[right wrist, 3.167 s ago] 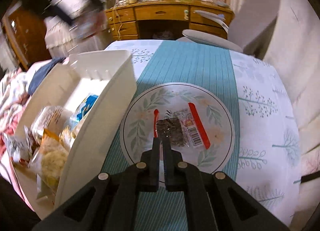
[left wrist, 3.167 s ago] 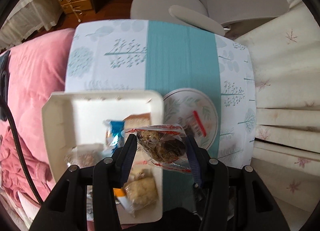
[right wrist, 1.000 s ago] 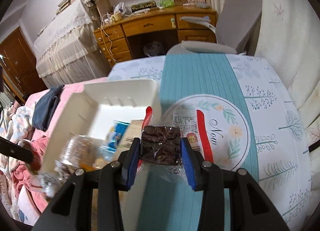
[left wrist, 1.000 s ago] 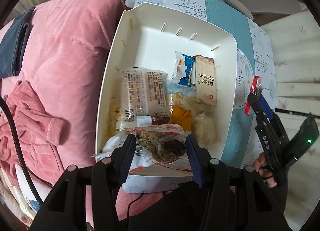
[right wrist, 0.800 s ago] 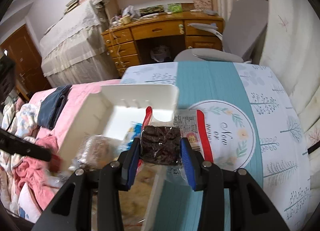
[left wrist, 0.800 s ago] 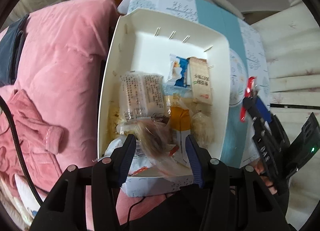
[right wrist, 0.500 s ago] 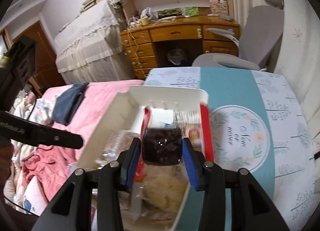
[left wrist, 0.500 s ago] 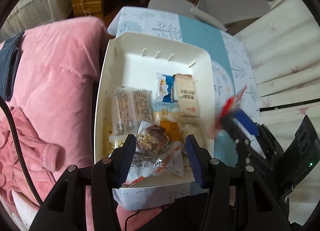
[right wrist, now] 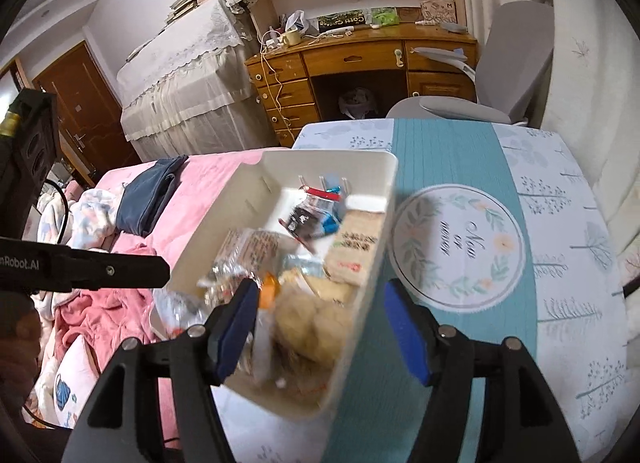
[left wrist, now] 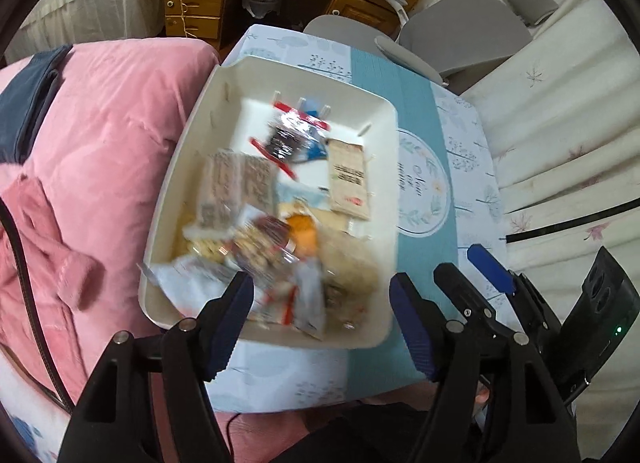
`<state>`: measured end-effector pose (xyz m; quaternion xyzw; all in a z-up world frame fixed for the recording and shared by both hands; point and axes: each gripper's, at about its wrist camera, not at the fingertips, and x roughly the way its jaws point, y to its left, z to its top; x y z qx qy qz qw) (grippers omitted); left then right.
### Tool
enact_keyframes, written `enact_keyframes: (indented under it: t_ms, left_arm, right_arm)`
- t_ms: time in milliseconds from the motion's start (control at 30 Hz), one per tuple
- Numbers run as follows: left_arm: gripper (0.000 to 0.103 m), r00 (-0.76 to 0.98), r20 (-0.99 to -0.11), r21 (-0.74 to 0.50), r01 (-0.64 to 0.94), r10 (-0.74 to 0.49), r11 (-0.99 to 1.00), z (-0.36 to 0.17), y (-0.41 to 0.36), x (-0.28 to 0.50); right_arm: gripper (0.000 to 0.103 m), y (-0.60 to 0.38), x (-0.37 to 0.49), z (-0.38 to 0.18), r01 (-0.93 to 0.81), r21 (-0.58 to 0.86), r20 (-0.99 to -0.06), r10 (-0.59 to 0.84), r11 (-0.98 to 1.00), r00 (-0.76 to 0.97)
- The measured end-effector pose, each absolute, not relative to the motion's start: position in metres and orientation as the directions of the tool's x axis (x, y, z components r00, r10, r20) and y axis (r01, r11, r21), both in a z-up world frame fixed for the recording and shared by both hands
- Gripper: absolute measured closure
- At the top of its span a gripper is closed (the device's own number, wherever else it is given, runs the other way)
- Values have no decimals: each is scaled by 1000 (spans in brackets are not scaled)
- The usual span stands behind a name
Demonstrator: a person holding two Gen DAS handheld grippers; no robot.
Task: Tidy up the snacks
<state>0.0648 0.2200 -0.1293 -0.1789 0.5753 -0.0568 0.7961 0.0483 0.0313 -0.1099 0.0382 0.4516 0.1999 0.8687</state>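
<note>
Both grippers have let go since a second ago: each was clamped on a wrapped snack then, and now both packets lie in the bin.

From the left wrist view, the left gripper [left wrist: 320, 299] hangs above the near end of the white bin [left wrist: 192, 167], its blue-padded jaws spread wide with nothing between them. The nut-cluster packet [left wrist: 264, 243] it carried lies just ahead of the fingertips on top of the heap at the bin's near end, though the blur makes its edges hard to fix. Farther in, near the far wall, sits the dark packet with red edges [left wrist: 286, 139], leaning on a blue wrapper beside the tan sachet [left wrist: 347, 179]. The round placemat [left wrist: 424, 199] to the right of the bin is bare. The right gripper [left wrist: 492, 263] shows at the right edge, over the tablecloth beside the bin.

From the right wrist view, the right gripper [right wrist: 316, 319] also stands with its jaws well apart and empty, straddling the bin's near right wall. The dark packet [right wrist: 304, 219] lies well ahead of it, toward the far end of the bin [right wrist: 248, 199], and the placemat [right wrist: 460, 247] beside the bin shows no snack left.

I'd judge the drop-off step done. Next comes drawing both grippers back, or nudging the heaped packets flat if tidiness matters; the pile near the front looks loose enough to spill.
</note>
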Motion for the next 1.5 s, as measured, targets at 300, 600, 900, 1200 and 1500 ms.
enact_keyframes:
  t_ms: [300, 600, 900, 1200, 1500]
  left_arm:
    - [34, 436, -856, -380, -169, -277, 909, -121, 133, 9]
    - [28, 474, -846, -349, -149, -243, 925, -108, 47, -26]
    - [7, 529, -832, -258, -102, -167, 961, -68, 12, -43]
    - [1, 604, -796, -126, -130, -22, 983, -38, -5, -70]
    - [1, 615, -781, -33, -219, 111, 975, -35, -4, -80]
  right_arm:
    - [34, -54, 0, -99, -351, 247, -786, 399, 903, 473]
    - [28, -141, -35, -85, -321, 251, -831, 373, 913, 413]
    - [17, -171, -55, -49, -248, 219, -874, 303, 944, 380]
    - [13, -175, -78, -16, -225, 199, -862, 280, 954, 422]
    - [9, -183, -81, -21, -166, 226, -834, 279, 960, 476]
